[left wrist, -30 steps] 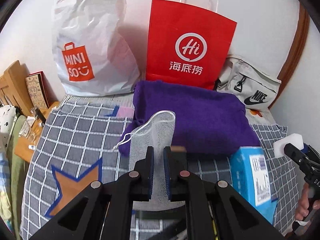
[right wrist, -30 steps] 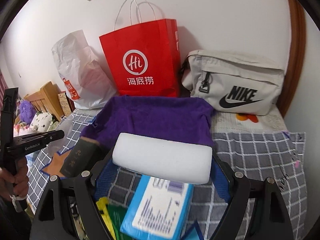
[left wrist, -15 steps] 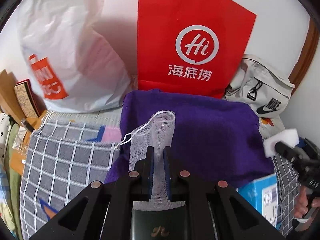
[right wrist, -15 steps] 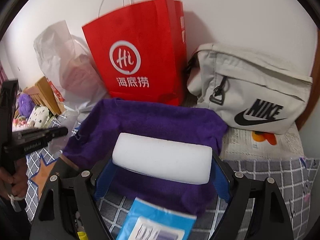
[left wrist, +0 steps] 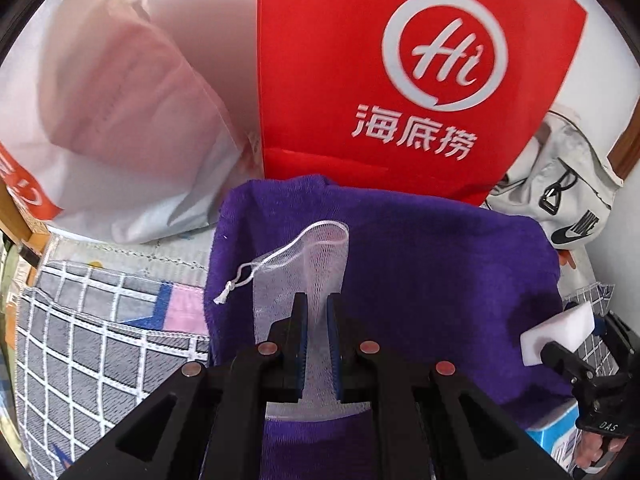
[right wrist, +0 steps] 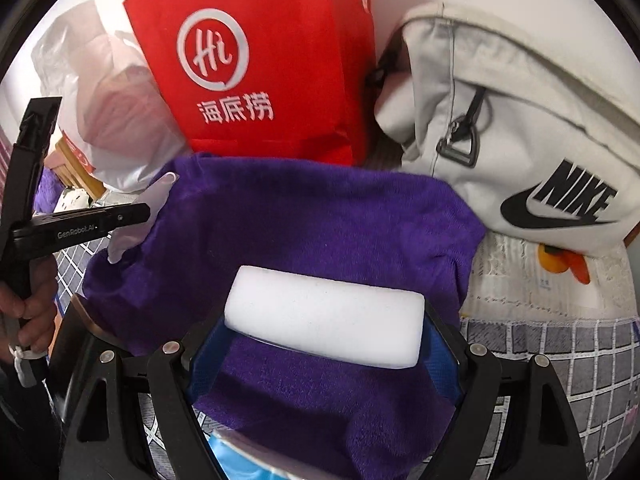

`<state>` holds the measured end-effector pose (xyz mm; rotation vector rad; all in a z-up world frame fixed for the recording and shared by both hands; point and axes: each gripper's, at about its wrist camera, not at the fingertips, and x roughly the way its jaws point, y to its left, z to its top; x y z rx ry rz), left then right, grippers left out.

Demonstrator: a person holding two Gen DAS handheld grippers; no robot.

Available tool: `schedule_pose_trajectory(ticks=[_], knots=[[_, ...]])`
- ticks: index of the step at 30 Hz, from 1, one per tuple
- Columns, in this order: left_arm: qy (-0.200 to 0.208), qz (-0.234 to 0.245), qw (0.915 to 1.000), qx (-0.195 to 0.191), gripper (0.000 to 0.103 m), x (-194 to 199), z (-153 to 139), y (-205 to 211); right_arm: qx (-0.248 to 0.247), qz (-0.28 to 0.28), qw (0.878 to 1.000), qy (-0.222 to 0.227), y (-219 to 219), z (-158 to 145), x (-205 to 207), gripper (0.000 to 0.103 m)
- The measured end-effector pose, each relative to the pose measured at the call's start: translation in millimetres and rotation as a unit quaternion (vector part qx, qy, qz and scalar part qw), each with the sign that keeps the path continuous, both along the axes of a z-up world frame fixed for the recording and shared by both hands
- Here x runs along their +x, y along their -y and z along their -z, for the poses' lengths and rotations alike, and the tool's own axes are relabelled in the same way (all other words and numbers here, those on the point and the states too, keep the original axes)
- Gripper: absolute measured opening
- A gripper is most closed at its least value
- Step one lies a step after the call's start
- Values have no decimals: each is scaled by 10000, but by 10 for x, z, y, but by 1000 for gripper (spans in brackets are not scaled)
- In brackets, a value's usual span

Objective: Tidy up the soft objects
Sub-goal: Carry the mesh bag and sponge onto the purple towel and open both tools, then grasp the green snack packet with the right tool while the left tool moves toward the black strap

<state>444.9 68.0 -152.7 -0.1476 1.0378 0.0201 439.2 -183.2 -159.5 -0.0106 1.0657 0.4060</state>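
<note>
Against the wall stand a red paper bag (left wrist: pixel 400 80), its inside unseen, and a white plastic bag (left wrist: pixel 100 120) showing something pink through its skin. Both grippers have come closer to the bags than a second ago. The left gripper (left wrist: pixel 317 320) pinches a white mesh pouch (left wrist: pixel 308 264) over the purple towel (left wrist: pixel 440 280); the right gripper (right wrist: pixel 324 340) clamps a white sponge (right wrist: pixel 324 320) endwise above that towel.

"Hi 海底捞" on red bag (left wrist: pixel 400 80); "NIKE" on white bag (right wrist: pixel 520 140); "GenRobot.AI" on left gripper (right wrist: pixel 136 212).
</note>
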Motion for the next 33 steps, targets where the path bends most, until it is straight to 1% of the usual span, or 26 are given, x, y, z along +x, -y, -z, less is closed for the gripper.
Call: schedule_pose_trajectory(ticks=[5, 11, 12, 13, 14, 16, 17, 18, 20, 22, 27, 30, 33], knots=[[-73, 17, 9999, -150, 10, 93, 92, -14, 82, -19, 9995, -317, 18, 115, 75, 84], [-190, 38, 9993, -331, 10, 182, 162, 6, -11, 2, 9990, -438, -13, 134, 125, 85], [-184, 43, 9992, -350, 14, 184, 161, 7, -8, 15, 9989, -460, -10, 138, 128, 86], [-192, 48, 9992, -347, 22, 185, 164, 5, 25, 15, 9988, -479, -5, 142, 129, 86], [-204, 53, 9992, -349, 26, 184, 165, 5, 47, 16, 9987, -507, -2, 147, 131, 89], [-223, 78, 9990, -376, 43, 178, 152, 5, 46, 59, 9988, -486, 10, 135, 130, 95], [-210, 95, 9990, -380, 48, 169, 142, 12, 60, 79, 9988, -471, 23, 126, 140, 98], [-184, 108, 9992, -353, 55, 152, 125, 21, 97, 111, 9987, -491, 39, 114, 139, 98], [-114, 104, 9995, -278, 56, 87, 63, 44, 253, 156, 9979, -584, 78, 95, 140, 98], [-103, 108, 9996, -253, 56, 28, 0, 21, 277, 242, 9977, -574, 107, 49, 127, 98], [18, 64, 9999, -127, 56, -178, -211, 56, 11, 338, 9993, -144, 120, -206, -41, 98], [188, 41, 9998, -48, 56, -304, -326, -1, -64, 412, 9991, -102, 121, -343, -151, 98], [403, 81, 9991, 84, 56, -547, -501, 9, 54, 368, 9993, -73, 157, -495, -325, 98]])
